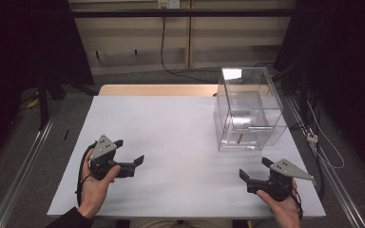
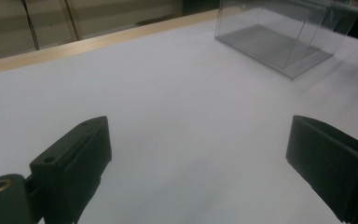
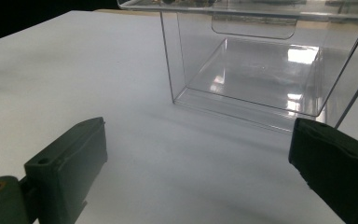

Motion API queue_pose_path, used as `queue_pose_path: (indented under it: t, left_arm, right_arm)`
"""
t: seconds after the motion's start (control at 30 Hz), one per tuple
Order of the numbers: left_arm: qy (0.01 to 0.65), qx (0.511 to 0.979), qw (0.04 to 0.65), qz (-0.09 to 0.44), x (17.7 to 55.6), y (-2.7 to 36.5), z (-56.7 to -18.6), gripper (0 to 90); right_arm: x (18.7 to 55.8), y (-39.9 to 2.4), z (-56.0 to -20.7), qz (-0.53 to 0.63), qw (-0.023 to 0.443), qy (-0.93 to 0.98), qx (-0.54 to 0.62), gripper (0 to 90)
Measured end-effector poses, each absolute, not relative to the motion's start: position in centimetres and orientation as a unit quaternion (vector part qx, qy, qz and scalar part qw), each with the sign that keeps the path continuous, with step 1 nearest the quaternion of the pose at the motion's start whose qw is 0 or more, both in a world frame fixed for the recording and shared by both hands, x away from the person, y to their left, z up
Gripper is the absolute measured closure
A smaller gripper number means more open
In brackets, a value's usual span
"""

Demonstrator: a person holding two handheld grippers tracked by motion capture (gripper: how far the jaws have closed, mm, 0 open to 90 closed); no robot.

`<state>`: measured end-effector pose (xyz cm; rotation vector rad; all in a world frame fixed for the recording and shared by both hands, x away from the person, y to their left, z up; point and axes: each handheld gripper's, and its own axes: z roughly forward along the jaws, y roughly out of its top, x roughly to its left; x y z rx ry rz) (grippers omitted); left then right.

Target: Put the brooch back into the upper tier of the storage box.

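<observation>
A clear plastic box (image 1: 249, 111) stands upright on the white table (image 1: 171, 128), at its back right, with what seems a small dark speck at its bottom front. My left gripper (image 1: 129, 151) hovers over the front left of the table, held in a hand, jaws wide apart with nothing between them. My right gripper (image 1: 254, 167) is at the front right, just in front of the box, also open and holding nothing. In the left gripper view the left gripper (image 2: 200, 135) faces bare table, the box (image 2: 279, 42) far off at upper right. In the right gripper view the right gripper (image 3: 198, 140) points at the box (image 3: 261, 60) close ahead.
A wooden strip (image 1: 157, 90) runs along the table's far edge. Beyond it are pale wall panels and a hanging black cable (image 1: 163, 42). Metal rails (image 1: 24, 161) flank the table on the floor, and a power strip (image 1: 312, 137) with cables lies at the right.
</observation>
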<state>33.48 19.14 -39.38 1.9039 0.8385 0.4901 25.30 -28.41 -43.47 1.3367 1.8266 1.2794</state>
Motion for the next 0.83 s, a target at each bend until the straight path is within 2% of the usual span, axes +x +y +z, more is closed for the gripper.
queue_pose_path:
  t: [0.5, 0.77, 0.83]
  left_arm:
    - [0.374, 0.771, 0.473, 0.205, 32.2, 21.9, -42.5, 6.5]
    - [0.379, 0.768, 0.472, 0.210, 31.8, 22.4, -43.0, 6.6]
    - [0.372, 0.772, 0.464, 0.224, 31.7, 22.3, -42.9, 6.5]
  right_arm:
    - [25.3, -28.5, -43.5, 0.472, 0.270, 0.677, 0.496, 4.3]
    - [25.3, -28.5, -43.4, 0.472, 0.270, 0.676, 0.497, 4.4]
    - [25.3, -28.5, -43.4, 0.473, 0.270, 0.676, 0.496, 4.4]
